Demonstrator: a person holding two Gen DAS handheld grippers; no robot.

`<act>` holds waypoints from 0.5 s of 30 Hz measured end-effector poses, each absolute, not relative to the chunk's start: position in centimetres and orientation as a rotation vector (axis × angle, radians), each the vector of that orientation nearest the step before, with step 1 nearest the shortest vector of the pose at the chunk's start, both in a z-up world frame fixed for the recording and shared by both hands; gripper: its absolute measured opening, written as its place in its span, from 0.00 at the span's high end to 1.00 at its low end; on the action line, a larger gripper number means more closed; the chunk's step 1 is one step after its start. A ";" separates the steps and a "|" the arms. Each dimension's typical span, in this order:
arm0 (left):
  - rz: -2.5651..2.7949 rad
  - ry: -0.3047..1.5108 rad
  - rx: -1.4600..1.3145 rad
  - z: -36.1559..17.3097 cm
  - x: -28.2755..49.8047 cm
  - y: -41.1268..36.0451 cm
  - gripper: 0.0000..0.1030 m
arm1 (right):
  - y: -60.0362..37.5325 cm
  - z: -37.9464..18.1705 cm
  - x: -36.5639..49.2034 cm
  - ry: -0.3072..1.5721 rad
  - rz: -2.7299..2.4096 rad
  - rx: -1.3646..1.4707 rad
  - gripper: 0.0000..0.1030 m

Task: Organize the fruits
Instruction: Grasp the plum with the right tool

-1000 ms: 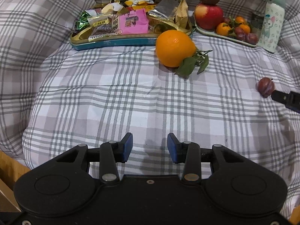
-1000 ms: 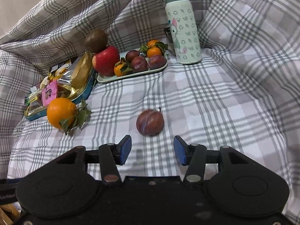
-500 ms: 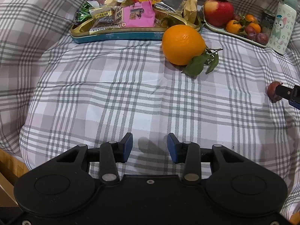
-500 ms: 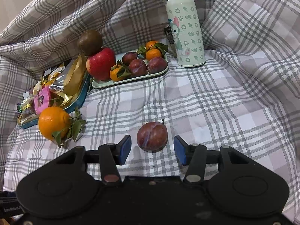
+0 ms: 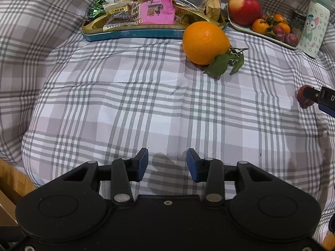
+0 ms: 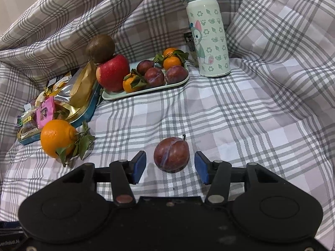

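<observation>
A dark red plum [image 6: 171, 156] lies on the checked cloth, between the blue pads of my right gripper [image 6: 170, 167]. That gripper is open, with a gap on each side of the plum. From the left wrist view the plum [image 5: 303, 99] peeks out at the right edge behind a right finger [image 5: 314, 94]. A big orange [image 5: 206, 41] with leaves lies loose on the cloth, far ahead of my left gripper [image 5: 167, 165]. The left gripper is open over bare cloth and holds nothing. A pale green tray [image 6: 146, 91] at the back carries a red apple [image 6: 113, 75], plums and small tangerines.
A brown round fruit [image 6: 100, 48] sits on top of the apple. A blue and gold tin [image 5: 129, 34] of snack packets stands left of the tray. A patterned flask [image 6: 207, 33] stands right of it. The cloth rises in folds all around.
My right gripper has come forward and slightly down, so the plum, which lay ahead of its fingertips, now sits between the pads. The left gripper has hardly moved.
</observation>
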State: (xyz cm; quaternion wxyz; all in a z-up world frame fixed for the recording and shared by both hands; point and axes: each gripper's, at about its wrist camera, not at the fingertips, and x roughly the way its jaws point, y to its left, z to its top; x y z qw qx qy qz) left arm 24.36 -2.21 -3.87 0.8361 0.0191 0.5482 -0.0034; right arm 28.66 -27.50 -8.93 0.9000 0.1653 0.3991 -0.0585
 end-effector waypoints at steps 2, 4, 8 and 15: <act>-0.008 1.161 0.036 -3.9 24.2 -2.2 0.53 | -27.6 -9.0 28.6 0.815 -0.123 0.345 0.47; -0.007 1.163 0.032 -3.9 24.0 -2.2 0.53 | -27.7 -9.1 28.7 0.805 -0.127 0.346 0.47; -0.007 1.165 0.032 -3.8 23.7 -2.2 0.53 | -27.9 -9.5 29.4 0.810 -0.133 0.364 0.47; -0.005 1.165 0.036 -3.7 23.5 -2.1 0.53 | -27.9 -10.4 30.6 0.809 -0.145 0.357 0.47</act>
